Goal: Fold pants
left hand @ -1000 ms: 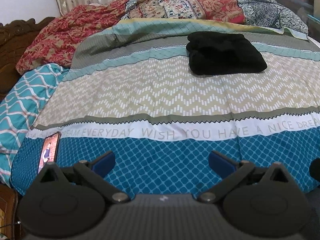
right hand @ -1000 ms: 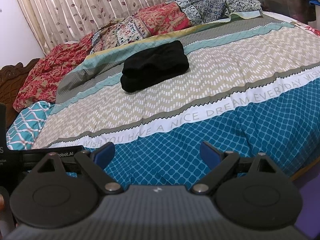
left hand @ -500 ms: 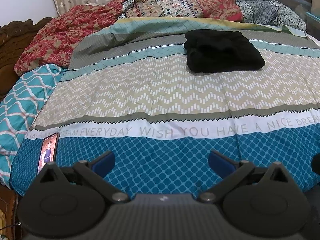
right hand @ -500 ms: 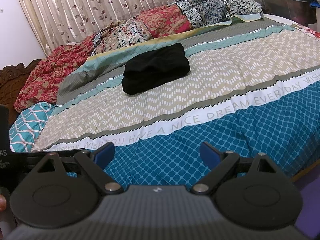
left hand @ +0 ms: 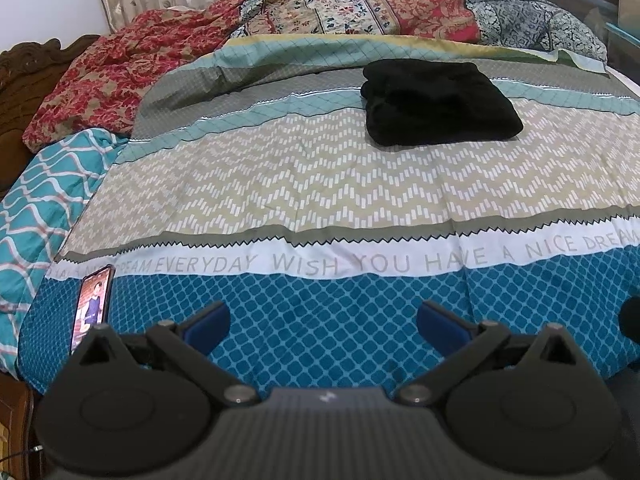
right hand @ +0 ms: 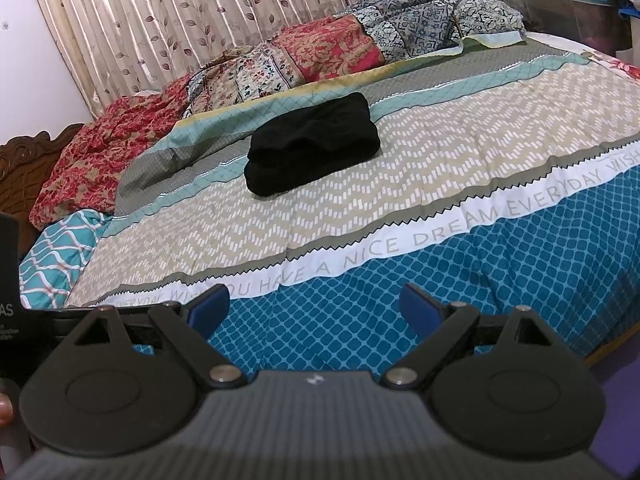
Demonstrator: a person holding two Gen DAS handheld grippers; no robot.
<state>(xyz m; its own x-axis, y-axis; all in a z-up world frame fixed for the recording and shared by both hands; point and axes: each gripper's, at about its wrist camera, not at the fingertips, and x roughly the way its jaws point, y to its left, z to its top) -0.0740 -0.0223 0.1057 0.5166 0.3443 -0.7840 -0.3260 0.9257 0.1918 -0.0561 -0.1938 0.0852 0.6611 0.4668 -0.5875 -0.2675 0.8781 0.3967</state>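
Black pants lie folded into a compact bundle on the far part of the bed, on the grey and teal stripes; the right wrist view shows the pants left of centre. My left gripper is open over the blue front edge of the bedspread, well short of the pants, nothing between its blue pads. My right gripper is also open and empty, held back near the bed's front edge.
A striped bedspread with printed lettering covers the bed. A lit phone lies at its front left corner. Rumpled patterned quilts pile at the back before curtains. A carved wooden headboard stands left.
Both views shift slightly; the pants sit a little lower in the frames. Both grippers stay open and the pants have not moved on the bed.
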